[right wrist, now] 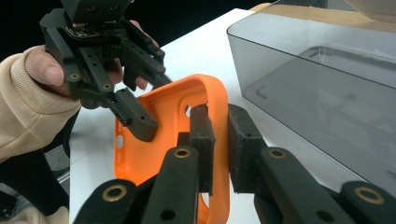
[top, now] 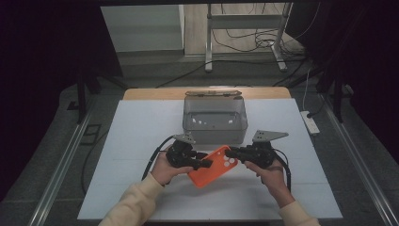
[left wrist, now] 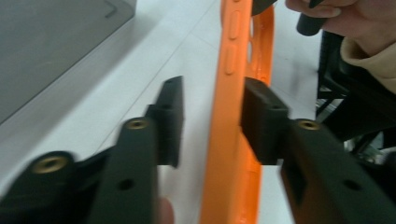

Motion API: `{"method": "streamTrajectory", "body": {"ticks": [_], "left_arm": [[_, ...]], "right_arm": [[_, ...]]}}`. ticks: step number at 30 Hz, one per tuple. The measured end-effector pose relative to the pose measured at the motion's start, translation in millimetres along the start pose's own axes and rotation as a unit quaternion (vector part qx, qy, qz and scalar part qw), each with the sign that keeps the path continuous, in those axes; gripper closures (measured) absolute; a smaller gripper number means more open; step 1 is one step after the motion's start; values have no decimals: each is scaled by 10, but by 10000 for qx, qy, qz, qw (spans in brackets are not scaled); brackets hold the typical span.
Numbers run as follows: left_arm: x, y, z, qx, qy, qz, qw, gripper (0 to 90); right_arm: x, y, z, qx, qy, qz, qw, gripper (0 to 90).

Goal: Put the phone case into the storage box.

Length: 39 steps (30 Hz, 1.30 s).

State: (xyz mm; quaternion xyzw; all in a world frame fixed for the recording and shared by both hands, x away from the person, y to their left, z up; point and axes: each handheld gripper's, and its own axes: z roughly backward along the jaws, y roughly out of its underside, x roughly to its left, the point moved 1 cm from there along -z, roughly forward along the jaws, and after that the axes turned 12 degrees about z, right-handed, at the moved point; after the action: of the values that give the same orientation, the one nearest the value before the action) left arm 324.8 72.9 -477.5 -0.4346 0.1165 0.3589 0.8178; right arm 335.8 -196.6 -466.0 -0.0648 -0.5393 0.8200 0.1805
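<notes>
Your right gripper (right wrist: 218,140) is clamped on the rim of the orange rubbery phone case (top: 214,165), near its camera cutout. Your left gripper (left wrist: 210,119) straddles the case's opposite side edge with jaws apart, one pad touching it. The case sits between both, above the white tabletop (top: 136,136), just before the clear grey plastic bin (top: 215,120). No readable writing anywhere.

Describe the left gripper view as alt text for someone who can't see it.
An orange phone case stands on edge between the left gripper's two open black jaws, touching one of them. A white table lies beneath, with a grey bin beside it.
</notes>
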Motion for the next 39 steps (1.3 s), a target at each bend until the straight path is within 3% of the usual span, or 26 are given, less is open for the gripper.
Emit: {"method": "streamTrajectory", "body": {"ticks": [2, 7, 34, 35, 36, 38, 39], "left_arm": [[0, 0, 2, 35, 61, 4, 10000, 737], [-16, -5, 27, 103, 201, 30, 9997, 782], [-105, -36, 92, 93, -78, -139, 9998, 795], [-101, -35, 98, 55, -132, -112, 9998, 795], [-101, -35, 98, 55, -132, -112, 9998, 795], [-87, -36, 115, 36, -148, -103, 9998, 795], [-78, -37, 132, 17, -202, -108, 9997, 795]], "right_arm": [[0, 3, -1, 3, 10, 4, 10000, 810], [2, 9, -10, -10, -5, 34, 10000, 809], [-10, 19, -11, -79, -25, 41, 10000, 765], [-14, 22, -12, -62, -19, 39, 10000, 682], [-14, 22, -12, -62, -19, 39, 10000, 682], [-37, 25, -3, -59, 60, -70, 9999, 520], [-46, 29, 4, -67, 71, -101, 9999, 491]]}}
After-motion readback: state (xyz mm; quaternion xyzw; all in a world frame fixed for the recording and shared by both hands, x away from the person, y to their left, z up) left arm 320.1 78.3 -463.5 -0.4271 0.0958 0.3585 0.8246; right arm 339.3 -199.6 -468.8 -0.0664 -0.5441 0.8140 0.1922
